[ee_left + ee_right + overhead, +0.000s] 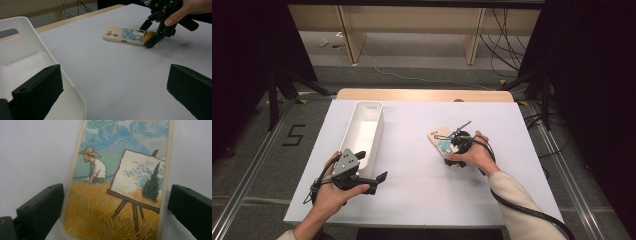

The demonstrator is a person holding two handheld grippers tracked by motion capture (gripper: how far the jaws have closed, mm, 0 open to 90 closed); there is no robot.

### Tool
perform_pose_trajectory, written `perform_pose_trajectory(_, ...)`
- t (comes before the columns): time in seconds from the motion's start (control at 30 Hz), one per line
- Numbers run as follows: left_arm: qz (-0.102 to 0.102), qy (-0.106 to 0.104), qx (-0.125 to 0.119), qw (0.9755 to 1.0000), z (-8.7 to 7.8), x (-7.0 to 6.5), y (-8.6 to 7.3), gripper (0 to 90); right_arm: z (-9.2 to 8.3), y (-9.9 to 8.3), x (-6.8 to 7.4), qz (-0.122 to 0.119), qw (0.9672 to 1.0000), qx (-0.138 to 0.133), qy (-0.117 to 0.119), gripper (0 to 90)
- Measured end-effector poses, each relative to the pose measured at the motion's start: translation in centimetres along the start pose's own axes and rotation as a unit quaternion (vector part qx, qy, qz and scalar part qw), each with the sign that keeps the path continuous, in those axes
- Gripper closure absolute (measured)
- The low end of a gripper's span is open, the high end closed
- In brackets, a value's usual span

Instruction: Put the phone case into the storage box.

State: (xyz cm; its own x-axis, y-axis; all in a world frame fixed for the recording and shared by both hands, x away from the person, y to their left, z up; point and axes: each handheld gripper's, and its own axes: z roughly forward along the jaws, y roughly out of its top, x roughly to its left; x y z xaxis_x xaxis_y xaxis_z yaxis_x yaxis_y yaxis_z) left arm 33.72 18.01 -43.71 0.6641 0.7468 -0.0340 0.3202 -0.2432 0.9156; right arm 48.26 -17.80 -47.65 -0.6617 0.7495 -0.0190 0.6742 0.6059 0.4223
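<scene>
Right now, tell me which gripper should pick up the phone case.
Right. The right gripper already straddles the phone case, an open jaw on either side of its lower end. The left gripper sits open by the white bin, away from the case.

a white sheet (422, 195) covers the wooden table (422, 94), with cables (504, 35) on the floor beyond.

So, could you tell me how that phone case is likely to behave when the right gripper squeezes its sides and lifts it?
The phone case lies flat and thin, so it is probably light and unlikely to roll. It looks like an empty shell, so its rim may flex inward between the right gripper's open jaws. Its smooth printed back might slip.
</scene>
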Motion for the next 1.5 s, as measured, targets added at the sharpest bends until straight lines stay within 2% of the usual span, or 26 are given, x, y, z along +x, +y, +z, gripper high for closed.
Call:
perform_pose_trajectory(0.53, 0.001, -0.001, -0.001, 1.0000, -0.03, -0.06, 0.03, 0.0, -0.14, 0.01, 0.05, 0.006, 1.0000, 0.001, 0.001, 6.5)
perform_pose_trajectory(1.5, 0.001, -0.001, -0.001, 1.0000, -0.02, -0.09, 0.01, 0.0, -0.33, -0.13, 0.32, 0.031, 0.9994, -0.006, -0.011, 10.5)
